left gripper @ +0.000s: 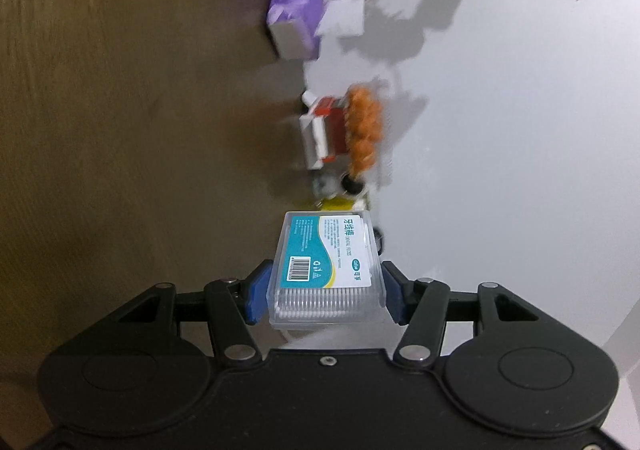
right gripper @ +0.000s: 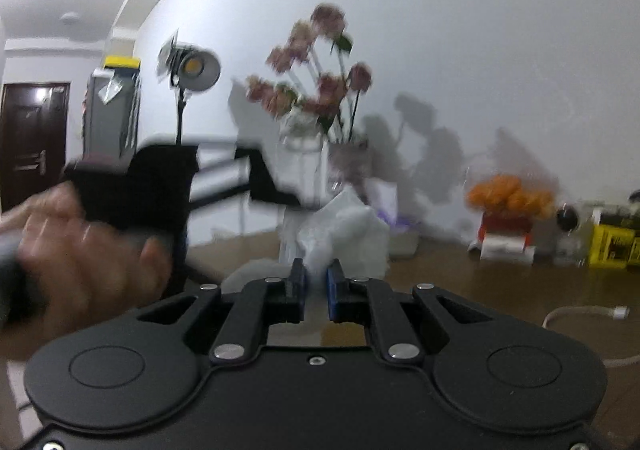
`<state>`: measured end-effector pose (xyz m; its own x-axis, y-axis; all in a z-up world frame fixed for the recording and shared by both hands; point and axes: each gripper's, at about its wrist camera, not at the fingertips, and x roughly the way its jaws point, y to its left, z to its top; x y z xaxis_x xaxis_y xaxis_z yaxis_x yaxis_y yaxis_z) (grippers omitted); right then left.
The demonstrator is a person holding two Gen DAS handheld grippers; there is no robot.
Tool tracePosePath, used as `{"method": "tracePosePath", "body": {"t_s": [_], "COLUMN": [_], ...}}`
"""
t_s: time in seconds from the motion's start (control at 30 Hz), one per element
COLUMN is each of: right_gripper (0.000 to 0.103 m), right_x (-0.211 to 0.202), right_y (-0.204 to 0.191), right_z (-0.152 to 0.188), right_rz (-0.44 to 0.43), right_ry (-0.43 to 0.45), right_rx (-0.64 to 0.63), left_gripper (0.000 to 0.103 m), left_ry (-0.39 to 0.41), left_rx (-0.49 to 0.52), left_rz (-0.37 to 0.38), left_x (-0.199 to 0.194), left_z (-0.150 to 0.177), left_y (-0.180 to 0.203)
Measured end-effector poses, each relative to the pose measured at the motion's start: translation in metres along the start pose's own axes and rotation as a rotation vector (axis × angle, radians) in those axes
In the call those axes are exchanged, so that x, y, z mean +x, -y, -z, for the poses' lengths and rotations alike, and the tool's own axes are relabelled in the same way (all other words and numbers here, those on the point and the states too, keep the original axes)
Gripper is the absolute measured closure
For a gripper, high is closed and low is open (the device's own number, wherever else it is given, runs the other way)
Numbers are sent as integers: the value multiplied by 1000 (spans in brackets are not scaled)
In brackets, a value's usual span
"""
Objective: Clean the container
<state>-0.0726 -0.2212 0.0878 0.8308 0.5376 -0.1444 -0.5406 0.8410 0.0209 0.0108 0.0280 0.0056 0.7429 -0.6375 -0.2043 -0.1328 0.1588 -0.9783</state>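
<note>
My left gripper [left gripper: 326, 292] is shut on a clear plastic container [left gripper: 326, 270] with a teal and white label, full of white floss picks. It holds the container in the air, with the view rolled sideways. My right gripper [right gripper: 316, 282] is shut on a crumpled white tissue [right gripper: 348, 234] that stands up between its fingers. The left hand and its blurred gripper body [right gripper: 132, 186] show at the left of the right wrist view; the container is not visible there.
A wooden table [left gripper: 120, 130] runs along a white wall [left gripper: 520, 130]. On it are a purple tissue pack [left gripper: 294, 10], a red and white box with orange fruit [left gripper: 348, 126], a flower vase [right gripper: 316, 106], a yellow box [right gripper: 612, 246] and a white cable [right gripper: 580, 314].
</note>
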Motion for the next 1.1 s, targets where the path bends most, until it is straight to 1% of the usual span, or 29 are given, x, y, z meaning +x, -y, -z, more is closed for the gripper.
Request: {"method": "tracePosePath", "body": {"t_s": [0.03, 0.07, 0.1, 0.17, 0.2, 0.23, 0.27, 0.33, 0.37, 0.4, 0.47, 0.5, 0.57, 0.63, 0.67, 0.7, 0.73, 0.8, 0.83, 0.87, 0.9, 0.93, 0.97, 1.0, 1.07, 1.1], "right_gripper": [90, 90, 90, 92, 92, 92, 92, 92, 92, 92, 92, 92, 92, 92, 92, 96, 94, 94, 94, 94, 94, 94, 92, 93, 93, 93], "right_x": [2, 5, 7, 5, 4, 3, 3, 3, 5, 7, 6, 5, 3, 4, 6, 7, 9, 10, 10, 10, 11, 11, 11, 11, 4, -1], "right_y": [-3, -9, -13, -14, -14, -13, -11, -10, -15, -21, -28, -26, -16, -14, -20, -25, -29, -23, -18, -13, -8, -5, -5, -7, -4, 7], "right_z": [-5, -9, -9, -2, 3, 6, 6, -2, -7, -10, -6, -2, 3, -3, -8, -10, -12, -8, -3, -1, -1, -3, -6, -7, -3, 3], "right_rz": [-6, -12, -32, -90, -84, -56, -29, -28, -34, -47, -75, -66, -15, -28, -60, -76, -92, -122, -101, -68, -52, -58, -81, -104, -166, -178], "right_ry": [18, 17, -6, -71, -93, -102, -92, -44, -29, -35, -86, -100, -108, -70, -55, -58, -62, -122, -146, -154, -141, -116, -95, -94, -114, -124], "right_rx": [-16, -39, -66, -73, -78, -88, -87, -64, -76, -106, -149, -151, -120, -86, -93, -111, -128, -136, -144, -138, -114, -83, -61, -64, -57, -11], "left_gripper": [48, 48, 48, 48, 48, 48, 48, 48, 48, 48, 48, 48, 48, 48, 48, 48, 48, 48, 48, 48, 48, 48, 48, 48, 48, 48], "left_ry": [2, -2, -10, -18, -24, -30, -34, -26, -26, -31, -25, -23, -18, -19, -21, -17, -11, -18, -20, -26, -33, -36, -46, -74, -134, -153], "left_rx": [-3, -12, -25, -30, -33, -35, -36, -41, -50, -62, -57, -52, -37, -28, -32, -38, -39, -34, -31, -26, -22, -17, -10, 1, 46, 80], "left_rz": [-9, -14, -14, -17, -18, -20, -25, -30, -28, -21, -16, -16, -27, -39, -40, -38, -37, -26, -24, -21, -17, -14, -8, 4, 30, 40], "left_x": [0, 0, 0, 1, 3, 4, 6, 7, 7, 6, 4, 3, 3, 7, 8, 7, 6, 4, 4, 5, 6, 6, 5, 4, -1, -7], "left_z": [0, -2, -4, -5, -4, -3, -1, 0, -1, -3, -4, -4, -2, 1, 1, 0, -2, -2, -2, -1, 0, -1, -4, -7, -14, -17], "left_y": [-1, -2, -4, -6, -7, -7, -8, -9, -10, -11, -11, -11, -10, -10, -11, -12, -12, -11, -11, -10, -10, -10, -10, -10, -8, -5]}}
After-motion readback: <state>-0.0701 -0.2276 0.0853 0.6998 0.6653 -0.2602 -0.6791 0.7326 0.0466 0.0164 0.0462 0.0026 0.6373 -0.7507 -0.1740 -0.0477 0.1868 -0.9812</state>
